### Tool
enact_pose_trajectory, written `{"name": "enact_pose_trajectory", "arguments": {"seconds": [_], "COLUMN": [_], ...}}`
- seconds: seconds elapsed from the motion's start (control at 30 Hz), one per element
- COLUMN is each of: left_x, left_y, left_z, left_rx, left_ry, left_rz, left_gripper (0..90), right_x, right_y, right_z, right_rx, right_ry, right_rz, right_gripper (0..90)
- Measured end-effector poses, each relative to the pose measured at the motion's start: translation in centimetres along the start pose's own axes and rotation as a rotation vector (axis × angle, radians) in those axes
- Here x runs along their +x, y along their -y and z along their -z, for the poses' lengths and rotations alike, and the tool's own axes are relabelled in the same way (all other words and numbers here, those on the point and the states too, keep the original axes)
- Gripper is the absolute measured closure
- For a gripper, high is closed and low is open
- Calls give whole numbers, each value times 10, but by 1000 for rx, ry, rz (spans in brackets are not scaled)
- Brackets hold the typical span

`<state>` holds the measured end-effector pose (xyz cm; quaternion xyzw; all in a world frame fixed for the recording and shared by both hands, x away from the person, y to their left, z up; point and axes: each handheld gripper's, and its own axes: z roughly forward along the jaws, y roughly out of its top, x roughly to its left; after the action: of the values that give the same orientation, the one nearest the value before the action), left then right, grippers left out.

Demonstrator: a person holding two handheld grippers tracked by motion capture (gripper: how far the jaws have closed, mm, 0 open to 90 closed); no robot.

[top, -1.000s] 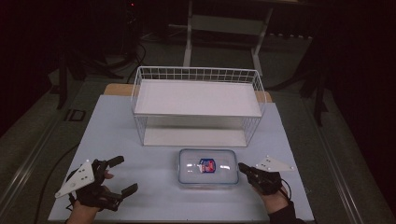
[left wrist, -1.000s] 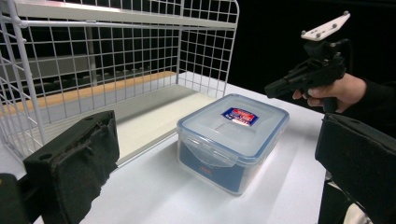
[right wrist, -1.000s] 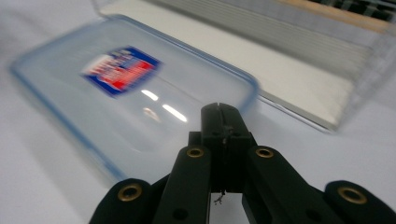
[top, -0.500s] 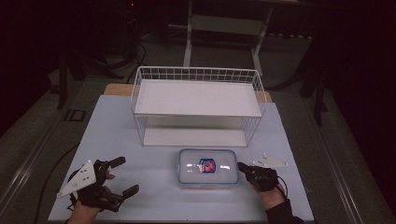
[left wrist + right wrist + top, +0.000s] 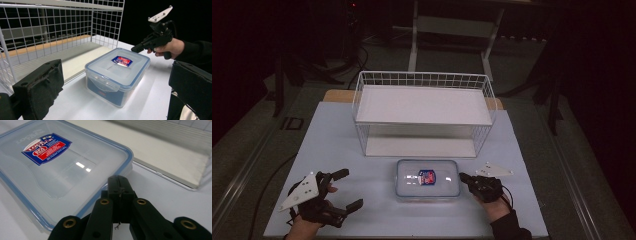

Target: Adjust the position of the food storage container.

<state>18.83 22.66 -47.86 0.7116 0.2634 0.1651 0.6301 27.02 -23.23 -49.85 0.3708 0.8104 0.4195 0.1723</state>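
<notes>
On the near left of the pale blue counter (image 5: 337, 130), the left gripper (image 5: 343, 189) is resting low with its two black fingers (image 5: 40, 82) standing wide apart and nothing between them. For the step in hand, which looks like working the lid of the clear rectangular plastic food box with the blue-rimmed lid (image 5: 427, 178), this gripper is probably best used to steady the box from its left side so that it is not sliding. The box is sitting at the near middle of the counter, just in front of the white wire shelf rack (image 5: 422, 107) and apart from it. Its lid is lying flat and seated, with a red and blue sticker (image 5: 427, 176) near its centre and a clasp flap folded down on the side seen in the left gripper view; the walls are see-through and it looks empty. At its right edge, the right gripper (image 5: 463, 177) is pointing at the lid's rim with its fingers pressed together on nothing. It should be nudging under the right-hand clasp gently and low, since a hard push could be shoving the light box leftward.
</notes>
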Motion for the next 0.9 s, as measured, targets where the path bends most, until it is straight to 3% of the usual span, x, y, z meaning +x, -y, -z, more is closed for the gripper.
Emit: {"name": "enact_pose_trajectory", "arguments": {"seconds": [0.2, 0.67, 0.9], "left_x": [-2, -3, -2], "left_y": [0, 1, 1], "left_z": [-2, -3, -2], "left_rx": [15, 22, 19], "left_ry": [7, 17, 19], "left_rz": [-21, -21, -15], "left_gripper": [0, 0, 0], "right_x": [6, 21, 24], "right_y": [-5, -19, -21], "right_z": [-6, -26, -29], "right_rx": [1, 4, -10], "right_ry": [-23, -78, -80], "right_rz": [13, 40, 62], "right_gripper": [900, 900, 900]}}
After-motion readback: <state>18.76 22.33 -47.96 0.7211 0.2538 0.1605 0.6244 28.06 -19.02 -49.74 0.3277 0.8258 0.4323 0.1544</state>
